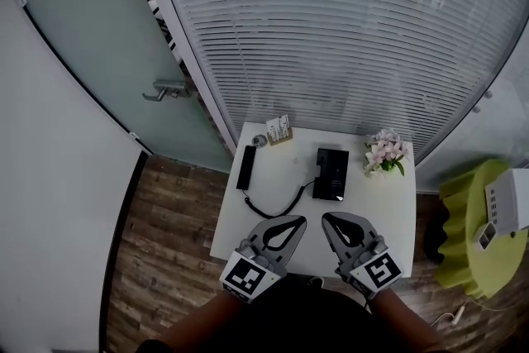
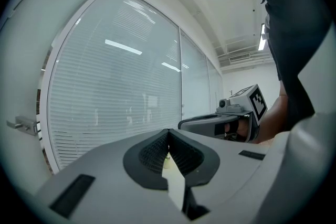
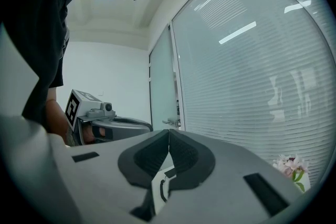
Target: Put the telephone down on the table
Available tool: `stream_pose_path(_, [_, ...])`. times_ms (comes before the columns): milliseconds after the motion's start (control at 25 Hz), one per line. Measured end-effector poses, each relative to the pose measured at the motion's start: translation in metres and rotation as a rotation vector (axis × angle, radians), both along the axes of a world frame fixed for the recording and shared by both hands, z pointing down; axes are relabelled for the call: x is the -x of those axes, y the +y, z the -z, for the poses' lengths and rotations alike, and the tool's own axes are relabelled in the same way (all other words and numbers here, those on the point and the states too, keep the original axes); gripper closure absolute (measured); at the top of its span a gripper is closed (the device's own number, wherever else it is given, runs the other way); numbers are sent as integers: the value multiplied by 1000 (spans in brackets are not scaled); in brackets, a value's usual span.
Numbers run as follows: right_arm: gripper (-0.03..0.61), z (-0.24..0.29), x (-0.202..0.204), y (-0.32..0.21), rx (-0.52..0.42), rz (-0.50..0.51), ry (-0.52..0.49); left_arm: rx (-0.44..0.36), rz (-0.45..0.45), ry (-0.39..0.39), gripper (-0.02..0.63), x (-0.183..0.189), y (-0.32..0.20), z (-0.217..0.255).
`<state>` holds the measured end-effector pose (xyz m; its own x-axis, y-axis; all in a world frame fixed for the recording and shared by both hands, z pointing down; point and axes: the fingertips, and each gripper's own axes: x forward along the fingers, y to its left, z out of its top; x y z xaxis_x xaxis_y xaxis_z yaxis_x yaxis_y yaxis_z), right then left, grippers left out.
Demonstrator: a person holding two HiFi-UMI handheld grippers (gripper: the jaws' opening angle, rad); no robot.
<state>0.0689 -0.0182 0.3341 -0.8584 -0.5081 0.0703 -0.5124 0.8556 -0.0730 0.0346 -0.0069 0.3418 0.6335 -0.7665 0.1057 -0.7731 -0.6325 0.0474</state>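
White table carries telephone base, handset lying apart (cord between). Left gripper, right gripper — jaws together, empty.

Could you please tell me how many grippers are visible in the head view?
2: the left gripper over the near edge of the table, and the right gripper beside it on the right. No other seems hidden.

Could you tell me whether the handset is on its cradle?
Off: the handset lies on the table, apart from the base.
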Motion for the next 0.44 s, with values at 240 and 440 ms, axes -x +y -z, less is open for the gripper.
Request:
stream_pose_path(240, [555, -4, 3, 1, 8, 3, 1, -3, -16, -37, 604, 1, -1, 0])
stream_pose_path(440, [555, -6, 5, 1, 8, -2, 12, 9, -1, 28, 604, 1, -2, -2])
